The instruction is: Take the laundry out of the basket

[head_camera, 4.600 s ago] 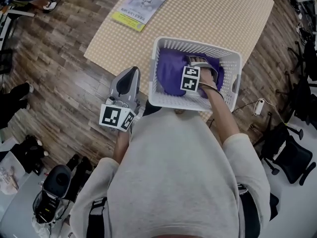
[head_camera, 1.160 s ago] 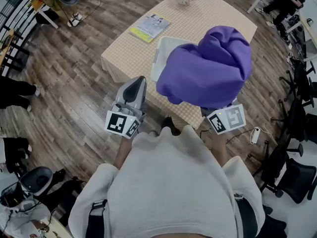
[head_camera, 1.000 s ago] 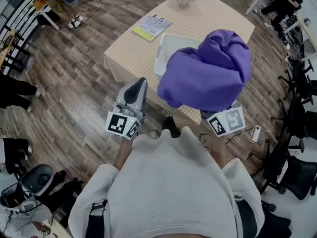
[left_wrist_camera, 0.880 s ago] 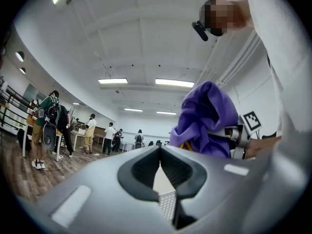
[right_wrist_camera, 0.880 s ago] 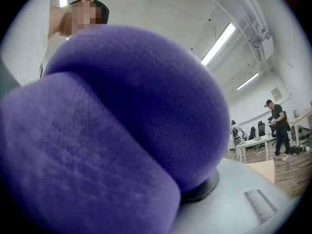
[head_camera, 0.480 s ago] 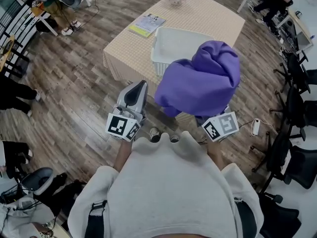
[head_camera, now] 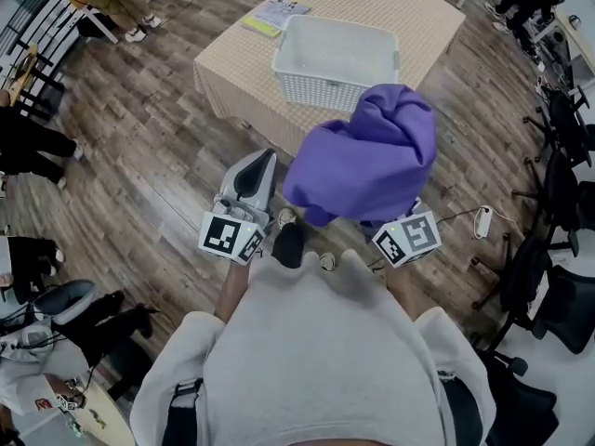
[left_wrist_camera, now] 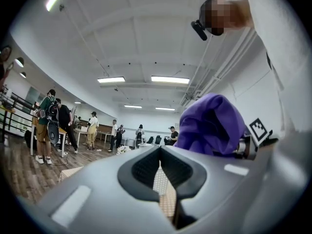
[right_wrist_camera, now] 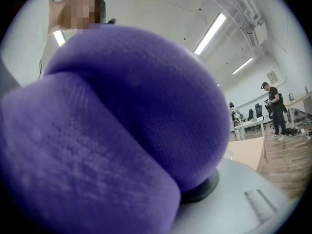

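A bulky purple garment [head_camera: 367,161] hangs in the air in front of my chest, clear of the white laundry basket [head_camera: 330,91]. My right gripper [head_camera: 400,229] is shut on it from below; the cloth hides its jaws and fills the right gripper view [right_wrist_camera: 122,121]. The basket stands on the checked table [head_camera: 232,68], and nothing shows inside it. To the left of the garment my left gripper [head_camera: 257,163] is held out over the floor. Its jaws are shut with nothing between them [left_wrist_camera: 160,172].
A booklet [head_camera: 279,12] lies on the table behind the basket. Wooden floor lies between me and the table, with my shoes [head_camera: 288,242] on it. Office chairs [head_camera: 558,286] and a power strip [head_camera: 482,219] are at the right. People stand at the left edge [head_camera: 28,147].
The garment, which lay in the basket with the right gripper on it, is now lifted out and has come closer to my body. The table and basket look farther away. The left gripper stays put.
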`<state>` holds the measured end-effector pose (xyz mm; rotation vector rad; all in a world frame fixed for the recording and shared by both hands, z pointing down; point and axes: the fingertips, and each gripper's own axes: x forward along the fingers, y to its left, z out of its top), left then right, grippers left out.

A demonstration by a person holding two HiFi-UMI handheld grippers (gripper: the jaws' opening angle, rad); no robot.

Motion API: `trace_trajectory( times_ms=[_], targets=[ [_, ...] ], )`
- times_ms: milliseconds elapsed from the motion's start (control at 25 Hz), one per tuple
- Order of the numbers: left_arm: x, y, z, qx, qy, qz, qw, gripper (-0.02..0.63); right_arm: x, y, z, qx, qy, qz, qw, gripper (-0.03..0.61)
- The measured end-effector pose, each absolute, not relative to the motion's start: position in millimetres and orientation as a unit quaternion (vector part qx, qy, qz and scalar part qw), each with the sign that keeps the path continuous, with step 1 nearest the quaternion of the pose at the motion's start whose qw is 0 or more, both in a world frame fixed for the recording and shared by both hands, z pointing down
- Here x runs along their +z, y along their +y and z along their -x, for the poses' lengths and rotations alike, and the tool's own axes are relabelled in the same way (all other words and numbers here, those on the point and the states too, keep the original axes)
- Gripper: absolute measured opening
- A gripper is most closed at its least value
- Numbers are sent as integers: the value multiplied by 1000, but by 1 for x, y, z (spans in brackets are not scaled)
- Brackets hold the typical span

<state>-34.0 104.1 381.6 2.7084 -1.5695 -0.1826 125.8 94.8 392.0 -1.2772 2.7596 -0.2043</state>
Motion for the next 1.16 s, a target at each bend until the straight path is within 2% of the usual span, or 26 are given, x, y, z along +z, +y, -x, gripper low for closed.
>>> trace_trajectory(
  times_ms=[400,1160],
  targets=[
    [380,168,3,-63,-513,-856,-11,9,410,153,-150,-76,910,406,42,243],
    [370,197,-19,-84,-502,-861,-17,9,422,182,-176,-77,902,423,29,244]
  ],
)
